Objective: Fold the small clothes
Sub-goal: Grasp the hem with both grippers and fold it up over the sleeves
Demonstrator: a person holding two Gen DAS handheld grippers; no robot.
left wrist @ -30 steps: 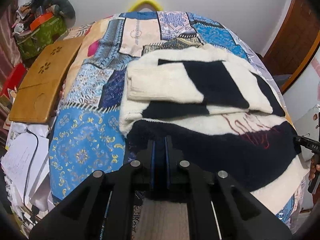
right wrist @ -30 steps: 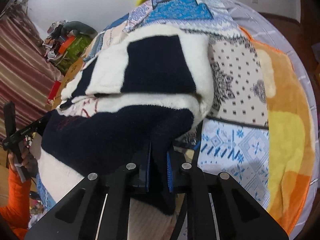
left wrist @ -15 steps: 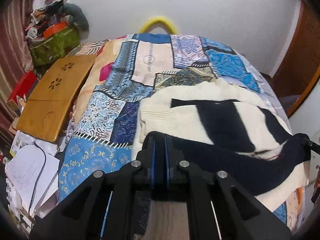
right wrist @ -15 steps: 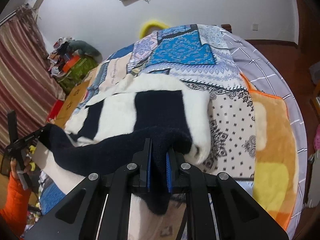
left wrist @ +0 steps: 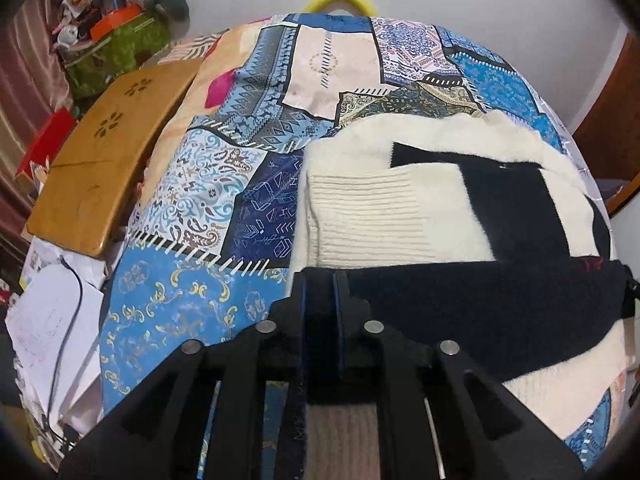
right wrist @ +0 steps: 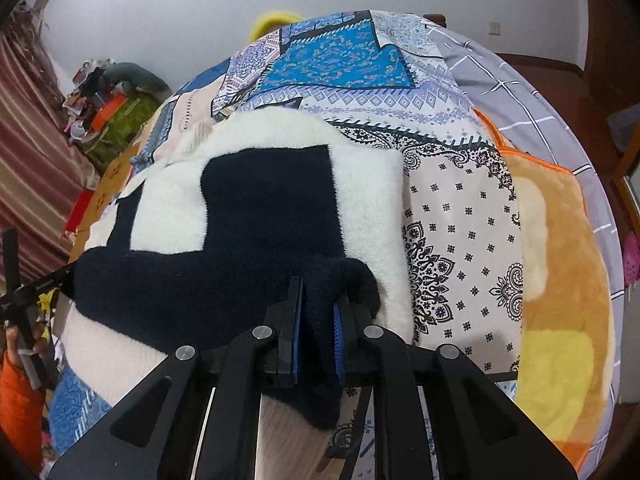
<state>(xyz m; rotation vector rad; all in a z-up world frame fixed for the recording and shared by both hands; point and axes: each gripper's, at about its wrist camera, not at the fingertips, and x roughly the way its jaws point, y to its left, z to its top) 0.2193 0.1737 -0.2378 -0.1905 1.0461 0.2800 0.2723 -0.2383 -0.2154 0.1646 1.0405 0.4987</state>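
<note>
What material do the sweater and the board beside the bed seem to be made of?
The sweater looks like fuzzy knitted yarn, perhaps wool or acrylic: ribbed cuff, soft nap, matte cream and navy. The board looks like varnished wood or bamboo: honey colour, slight sheen, cut-out flower holes.

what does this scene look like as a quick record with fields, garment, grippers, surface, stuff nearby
garment: cream and navy sweater, partly folded, navy hem band lifted across the front
left gripper: shut on the sweater hem at its left corner
right gripper: clamped on a bunch of navy hem, jaws easing open
surface: patchwork quilt on a bed
nearby left: wooden board, loose papers
nearby right: orange blanket
</note>
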